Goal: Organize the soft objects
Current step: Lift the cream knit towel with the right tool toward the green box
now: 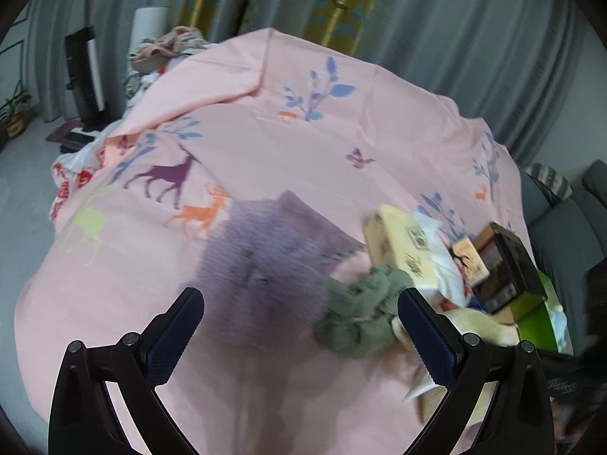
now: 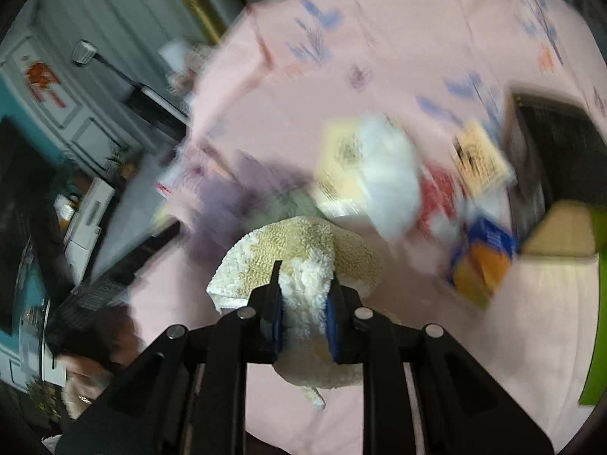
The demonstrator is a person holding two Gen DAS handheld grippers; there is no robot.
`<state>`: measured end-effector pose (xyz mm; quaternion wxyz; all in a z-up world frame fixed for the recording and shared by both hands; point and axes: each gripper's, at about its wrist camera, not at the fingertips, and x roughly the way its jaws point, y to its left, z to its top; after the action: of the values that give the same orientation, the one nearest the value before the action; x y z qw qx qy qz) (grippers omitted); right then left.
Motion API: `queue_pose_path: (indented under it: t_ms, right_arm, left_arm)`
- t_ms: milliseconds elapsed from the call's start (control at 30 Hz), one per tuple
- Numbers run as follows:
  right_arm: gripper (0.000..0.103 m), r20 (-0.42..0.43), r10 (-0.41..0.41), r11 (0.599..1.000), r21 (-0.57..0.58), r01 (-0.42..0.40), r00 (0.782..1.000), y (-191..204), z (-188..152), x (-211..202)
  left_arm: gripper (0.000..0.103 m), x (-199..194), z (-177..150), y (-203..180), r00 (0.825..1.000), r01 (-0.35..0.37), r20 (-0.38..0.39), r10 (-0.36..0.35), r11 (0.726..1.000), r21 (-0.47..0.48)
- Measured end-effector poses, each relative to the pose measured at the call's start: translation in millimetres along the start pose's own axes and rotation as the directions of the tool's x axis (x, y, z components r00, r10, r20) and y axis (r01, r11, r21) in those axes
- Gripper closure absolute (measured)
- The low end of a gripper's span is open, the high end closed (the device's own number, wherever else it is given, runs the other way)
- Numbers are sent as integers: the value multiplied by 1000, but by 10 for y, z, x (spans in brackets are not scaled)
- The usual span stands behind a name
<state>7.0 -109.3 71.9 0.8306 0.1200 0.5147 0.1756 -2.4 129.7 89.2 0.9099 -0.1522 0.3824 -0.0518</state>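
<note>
The right gripper [image 2: 303, 305] fingers clamp the cream fleecy towel [image 2: 303, 250]; the left gripper [image 1: 299, 337] fingers gape empty, the purple cloth [image 1: 265, 250] just ahead

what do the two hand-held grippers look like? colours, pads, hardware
Both look the same. Left hand-held gripper: matte black linkage arms with round silver pivot pins, and dark blue pads with a fine ribbed texture and serrated edges. Right hand-held gripper: same black frame, silver pins, blue pads. No cables, markings or sleeves visible.

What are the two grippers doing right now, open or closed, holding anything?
Left gripper: open, holding nothing.
Right gripper: closed on the cream fluffy towel.
</note>
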Motion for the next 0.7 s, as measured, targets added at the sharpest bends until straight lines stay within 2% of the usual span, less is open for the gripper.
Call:
queue_pose_path:
  t_ms: [67, 133, 200, 267, 333, 500, 567, 700]
  right_arm:
    - [81, -35, 0, 1000, 0, 0, 999, -117, -62, 75]
    - [78, -62, -38, 999, 8, 39, 997, -217, -109, 130]
    - [65, -72, -68, 998, 3, 69, 995, -279, -119, 163]
    - [46, -70, -77, 997, 21, 79, 995, -347, -139, 161]
    - [41, -65, -76, 996, 44, 79, 995, -426, -135, 135]
    - [38, -50, -33, 994, 101, 38, 998, -576, -199, 2]
    - [32, -36, -10, 992, 123, 14, 999, -644, -223, -87]
    - [29, -6, 21, 988, 156, -19, 1000, -764, -224, -229]
  left_arm:
    - [1, 33, -34, -97, 999, 34, -21, -34, 999, 14]
    - [1, 76, -71, -208, 996, 77, -50, -75, 996, 34]
    - [1, 118, -128, -348, 992, 108, -77, -103, 992, 62]
    - [1, 152, -192, -473, 987, 131, -102, -122, 987, 91]
    - [1, 203, -270, -605, 977, 171, -145, -153, 978, 122]
    - [1, 337, -412, -787, 950, 236, -236, -202, 964, 124]
    - [9, 383, -468, -853, 937, 263, -269, -223, 957, 125]
    - [17, 443, -578, -963, 916, 299, -319, -243, 944, 138]
